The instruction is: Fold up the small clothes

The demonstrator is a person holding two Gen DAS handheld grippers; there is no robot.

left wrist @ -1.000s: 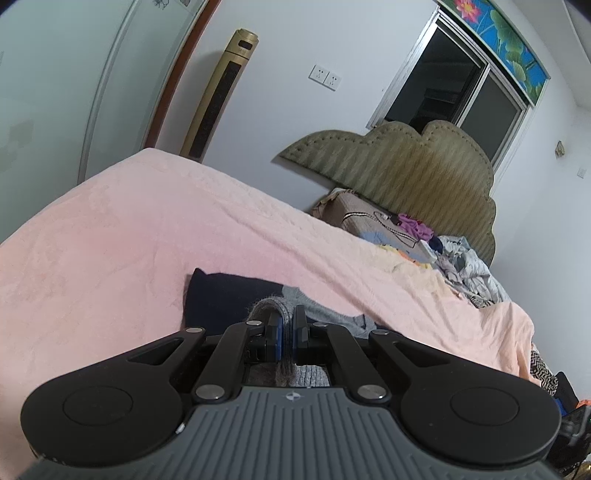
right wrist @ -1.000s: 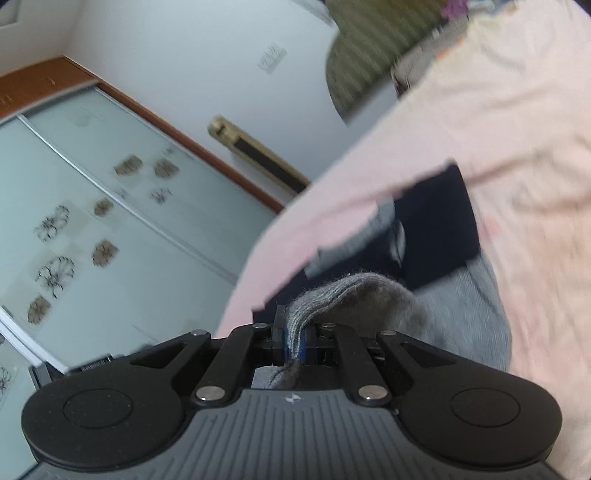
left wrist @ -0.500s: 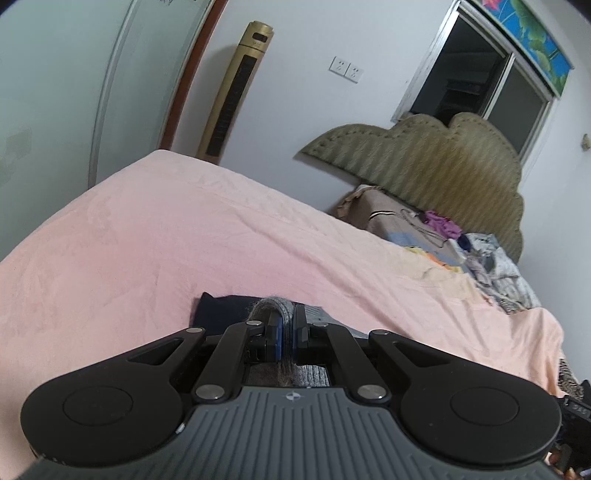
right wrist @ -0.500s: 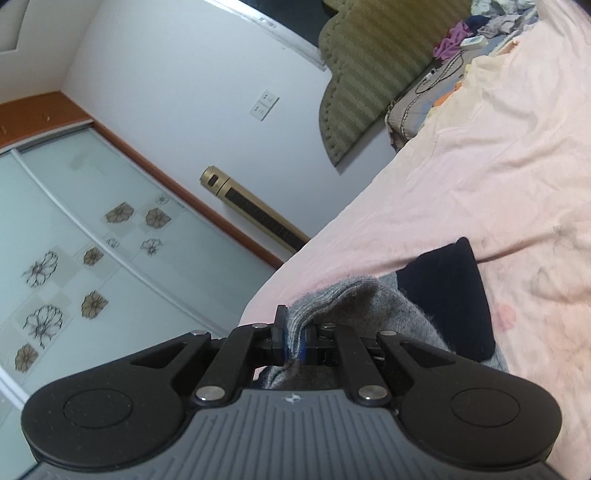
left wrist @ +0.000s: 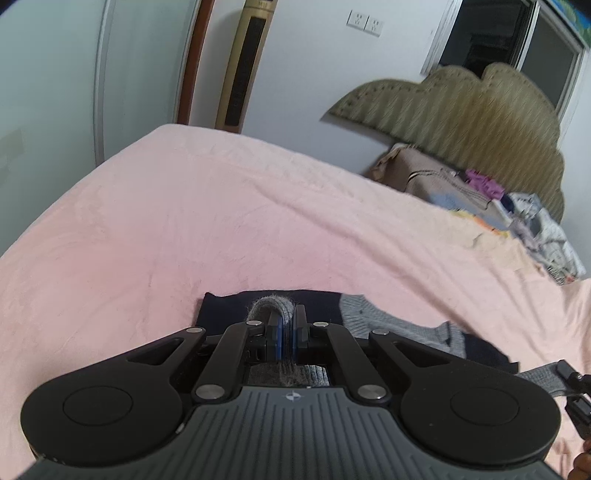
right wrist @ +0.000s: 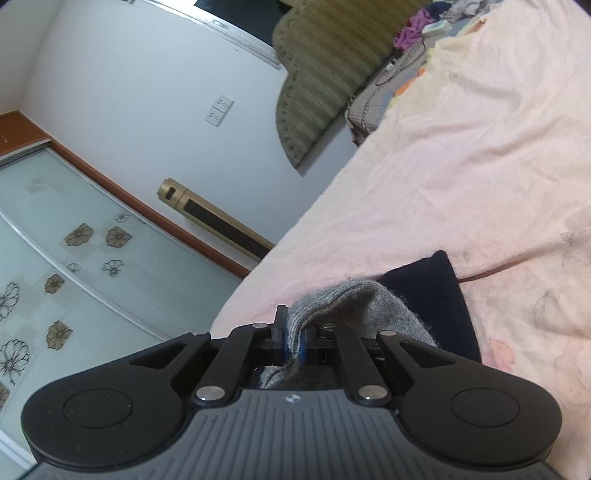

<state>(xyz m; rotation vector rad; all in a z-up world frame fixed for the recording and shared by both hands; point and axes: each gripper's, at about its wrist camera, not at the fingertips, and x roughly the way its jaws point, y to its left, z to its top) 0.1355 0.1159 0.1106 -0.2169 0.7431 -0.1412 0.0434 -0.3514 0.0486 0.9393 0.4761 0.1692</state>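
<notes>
- Left gripper: the jaws are closed to a narrow gap and clamp a fold of the grey knit edge of the sweater. A loop of grey knit stands up just above the blue pads.
- Right gripper: the jaws are likewise closed tight on a grey knit edge of the same garment. The fabric arches up out of the pads and drapes away to the right.
- Sweater: it is grey with dark navy sections. In the left wrist view it lies spread on the bed directly ahead of the left gripper, the navy part to the left and the grey part running right toward the lower right corner. In the right wrist view a navy panel lies flat on the bed just beyond the lifted grey knit.
- A second black tool part shows at the lower right edge of the left wrist view, beside the grey fabric; its state cannot be read from there.
- Bed cover: pink, soft, lightly creased, and it bears the garment.
- Pile of clothes: mixed colours, heaped at the head of the bed, well apart from the sweater.
- Headboard: olive, padded, scalloped top edge, behind the pile.
- Tower fan: gold and black, upright against the white wall beyond the bed.
- Wall sockets: two white plates, high on the wall right of the fan.
- Sliding doors: frosted glass with flower prints, brown frame.
</notes>
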